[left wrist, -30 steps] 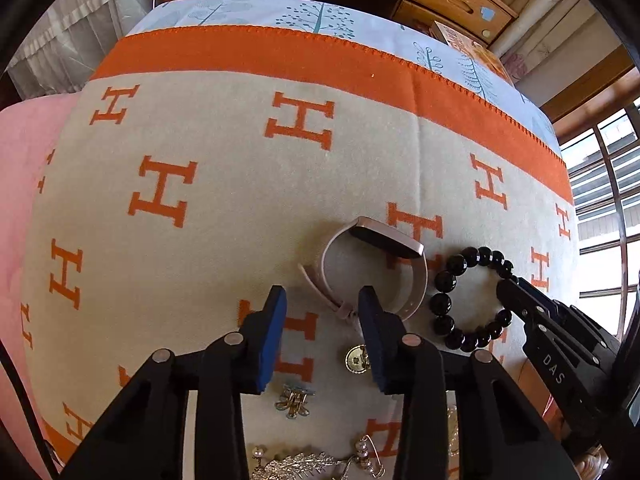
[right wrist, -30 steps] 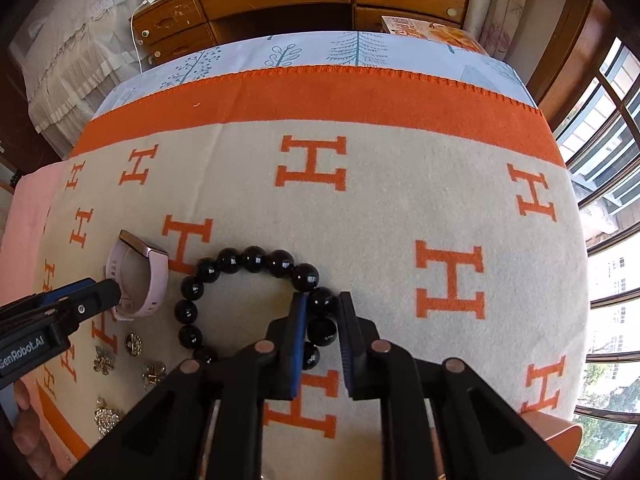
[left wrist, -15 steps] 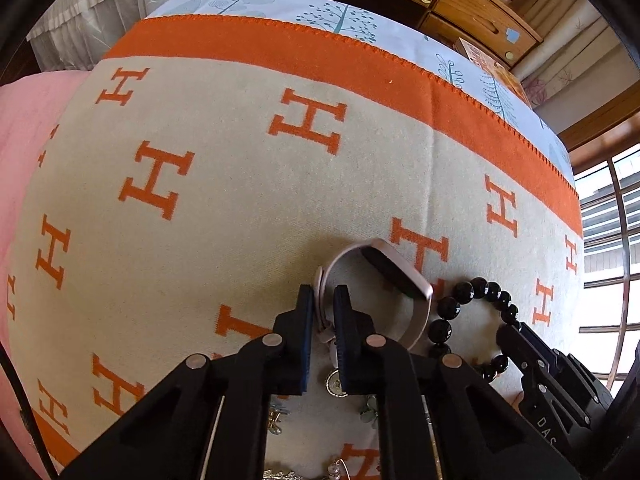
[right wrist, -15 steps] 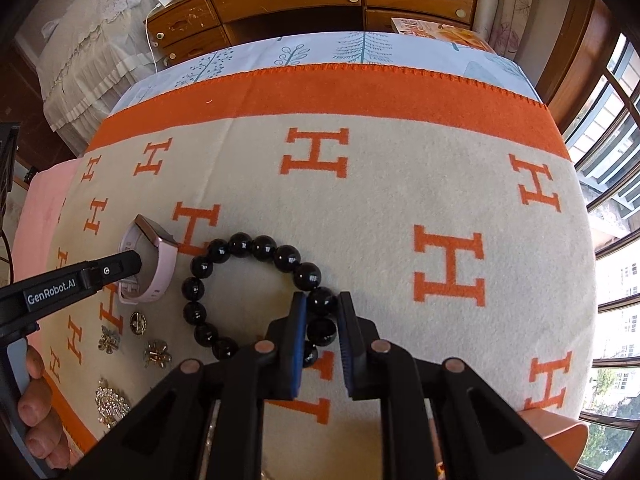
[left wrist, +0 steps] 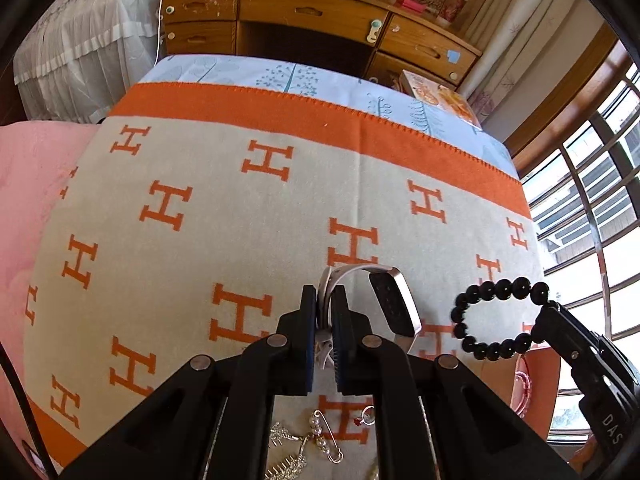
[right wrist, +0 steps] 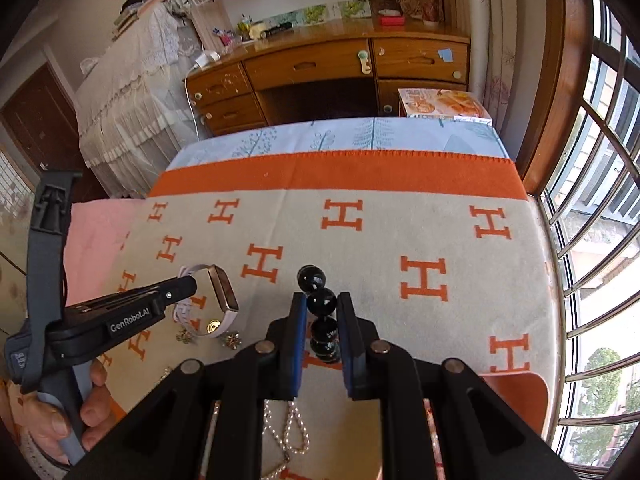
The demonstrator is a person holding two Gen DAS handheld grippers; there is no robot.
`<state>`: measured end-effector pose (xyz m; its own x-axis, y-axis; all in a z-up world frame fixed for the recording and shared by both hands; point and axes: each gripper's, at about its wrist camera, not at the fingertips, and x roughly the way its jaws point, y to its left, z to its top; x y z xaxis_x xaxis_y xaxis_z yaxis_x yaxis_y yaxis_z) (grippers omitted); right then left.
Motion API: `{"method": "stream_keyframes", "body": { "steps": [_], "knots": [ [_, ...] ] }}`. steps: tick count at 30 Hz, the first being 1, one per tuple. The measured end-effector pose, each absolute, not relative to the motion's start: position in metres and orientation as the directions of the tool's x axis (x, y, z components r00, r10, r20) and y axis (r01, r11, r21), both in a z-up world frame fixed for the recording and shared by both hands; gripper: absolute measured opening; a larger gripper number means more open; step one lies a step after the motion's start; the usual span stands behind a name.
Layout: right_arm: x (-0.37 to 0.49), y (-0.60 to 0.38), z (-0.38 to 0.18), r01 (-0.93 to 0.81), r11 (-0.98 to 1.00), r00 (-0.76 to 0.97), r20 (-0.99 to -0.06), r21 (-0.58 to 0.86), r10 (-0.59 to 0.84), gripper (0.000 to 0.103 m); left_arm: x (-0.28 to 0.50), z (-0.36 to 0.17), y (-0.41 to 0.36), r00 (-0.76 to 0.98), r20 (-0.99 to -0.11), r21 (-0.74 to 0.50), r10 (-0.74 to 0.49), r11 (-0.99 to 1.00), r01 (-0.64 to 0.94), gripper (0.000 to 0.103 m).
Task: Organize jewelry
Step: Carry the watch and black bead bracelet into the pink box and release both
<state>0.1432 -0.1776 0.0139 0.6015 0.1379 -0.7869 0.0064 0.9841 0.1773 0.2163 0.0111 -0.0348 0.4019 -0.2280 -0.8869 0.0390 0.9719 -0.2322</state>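
Observation:
My left gripper (left wrist: 324, 300) is shut on the pale pink strap of a smart watch (left wrist: 394, 304) and holds it lifted above the blanket; it also shows in the right wrist view (right wrist: 222, 290). My right gripper (right wrist: 322, 306) is shut on a black bead bracelet (right wrist: 320, 302), held in the air; in the left wrist view the bracelet (left wrist: 496, 316) hangs as a ring from the right gripper (left wrist: 544, 320). Small brooches (right wrist: 230, 340), a gold button (right wrist: 213, 325) and a pearl pin (left wrist: 324, 436) lie on the blanket below.
A beige blanket with orange H marks (left wrist: 200, 208) covers the bed. A pearl necklace (right wrist: 294, 428) lies under my right gripper. A pink cushion (left wrist: 28, 168) is at the left, a wooden desk (right wrist: 332, 72) beyond the bed, barred windows (right wrist: 600, 240) at the right.
My left gripper closed on the watch strap and lifted the watch. My right gripper lifted the bead bracelet off the blanket. Both grippers rose and tilted up.

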Motion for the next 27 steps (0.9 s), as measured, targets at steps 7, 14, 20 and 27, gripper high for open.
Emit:
{"method": "stream_keyframes", "body": {
  "steps": [7, 14, 20, 27],
  "knots": [
    [0.085, -0.2, 0.058, 0.016, 0.978, 0.689, -0.711, 0.208, 0.14, 0.015, 0.185, 0.006, -0.006, 0.447, -0.847, -0.24, -0.288, 0.957, 0.162, 0.005],
    [0.037, -0.221, 0.058, 0.067, 0.981, 0.696, -0.713, 0.184, 0.087, 0.015, 0.145, 0.037, -0.042, 0.461, -0.801, -0.257, -0.383, 0.914, 0.314, 0.005],
    [0.018, -0.237, 0.028, 0.104, 0.977, 0.645, -0.761, 0.185, 0.076, 0.015, 0.118, 0.036, -0.082, 0.418, -0.797, -0.254, -0.435, 0.87, 0.421, 0.005],
    [0.001, -0.246, -0.014, 0.097, 0.975, 0.538, -0.834, 0.2, 0.118, 0.015, 0.1, 0.019, -0.118, 0.352, -0.818, -0.25, -0.455, 0.832, 0.494, 0.005]
  ]
}}
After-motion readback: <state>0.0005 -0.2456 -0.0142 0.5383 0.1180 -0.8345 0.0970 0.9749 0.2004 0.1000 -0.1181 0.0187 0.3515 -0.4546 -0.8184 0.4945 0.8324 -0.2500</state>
